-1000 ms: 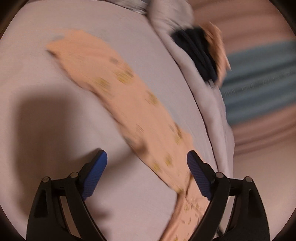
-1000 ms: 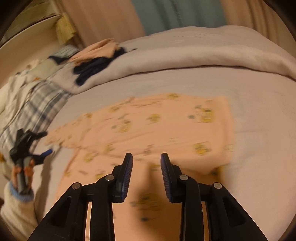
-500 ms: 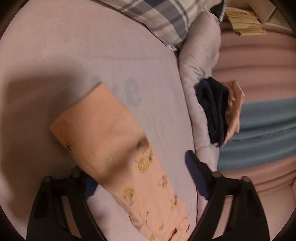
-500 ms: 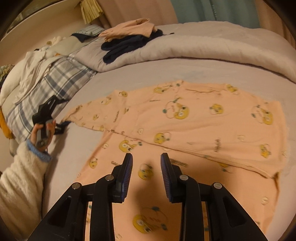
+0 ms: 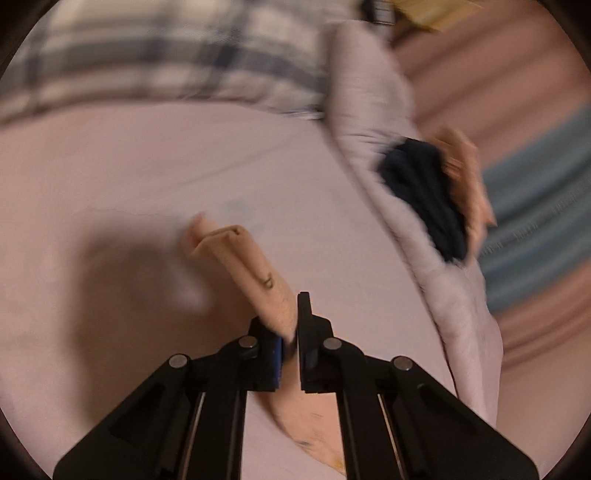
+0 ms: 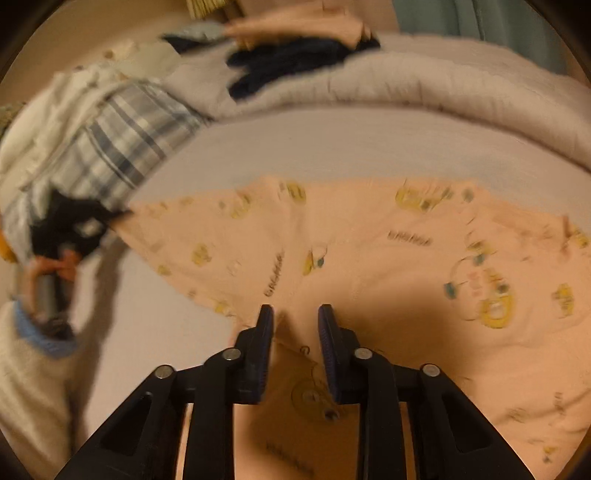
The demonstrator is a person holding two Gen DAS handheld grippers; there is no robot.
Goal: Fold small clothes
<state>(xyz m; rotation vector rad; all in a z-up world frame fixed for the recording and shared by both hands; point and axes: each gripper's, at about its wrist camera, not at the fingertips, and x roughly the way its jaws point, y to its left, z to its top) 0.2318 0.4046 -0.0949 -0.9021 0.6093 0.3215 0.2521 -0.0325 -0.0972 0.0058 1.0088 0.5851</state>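
A: Start at the left black two-finger gripper (image 5: 290, 328). What is it doing?

B: Its jaws are pressed together on the end of a sleeve of the peach cotton garment printed with small yellow cartoon figures (image 6: 369, 258). In the left wrist view the sleeve (image 5: 251, 269) sticks forward from between the fingers, raised off the pale lilac bed sheet (image 5: 129, 166); its cuff is doubled over and throws a shadow on the sheet.

A: And the right black two-finger gripper (image 6: 295, 332)?

B: Partly spread, with a plain gap between the blue-padded fingers (image 6: 264, 343) and nothing in them. It hovers low above the middle of the garment; whether it touches the cloth I cannot tell.

A: Where does the garment lie?

B: Spread flat across the sheet, body to the right, one sleeve stretched left to where the left gripper (image 6: 70, 225) pinches it, the person's hand (image 6: 48, 269) on the handle. The pictures are blurred, so seams are hard to read.

A: Beyond that?

B: A rolled grey quilt (image 6: 424, 96) runs along the far edge, with a dark navy garment (image 6: 295, 62) and another peach piece (image 6: 295, 26) heaped on it. A blue-and-white plaid pillow (image 6: 118, 147) sits at the left.

A: How far along, then?

B: Early, I judge. The garment shows no fold in its body; only this sleeve is lifted, probably to be laid inward. The other sleeve, the body folds and the heaped clothes all appear left to do.
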